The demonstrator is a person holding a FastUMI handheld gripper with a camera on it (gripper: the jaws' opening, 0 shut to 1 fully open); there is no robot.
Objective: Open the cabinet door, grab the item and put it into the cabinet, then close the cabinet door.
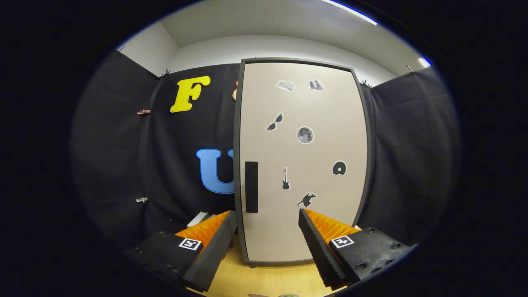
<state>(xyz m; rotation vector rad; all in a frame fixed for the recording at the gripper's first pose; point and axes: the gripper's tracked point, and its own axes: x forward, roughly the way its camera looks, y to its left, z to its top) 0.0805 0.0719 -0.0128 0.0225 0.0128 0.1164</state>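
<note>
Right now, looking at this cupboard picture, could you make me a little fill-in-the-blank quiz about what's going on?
1. The cabinet door is ____.
2. The gripper has its fingers ____, holding nothing.
3. The dark handle sits near the door's ____ edge.
4. The cabinet stands on a ____ table.

Missing words: closed; open; left; wooden

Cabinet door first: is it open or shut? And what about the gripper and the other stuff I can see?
cabinet door: shut, upright, stickers on its front.
handle: on the door near its left edge, untouched.
gripper: open, holding nothing, its fingers apart just ahead of the door's lower part.
small box: lying on the table left of the cabinet, beyond the left finger, partly hidden.
table: bears the cabinet.
</note>
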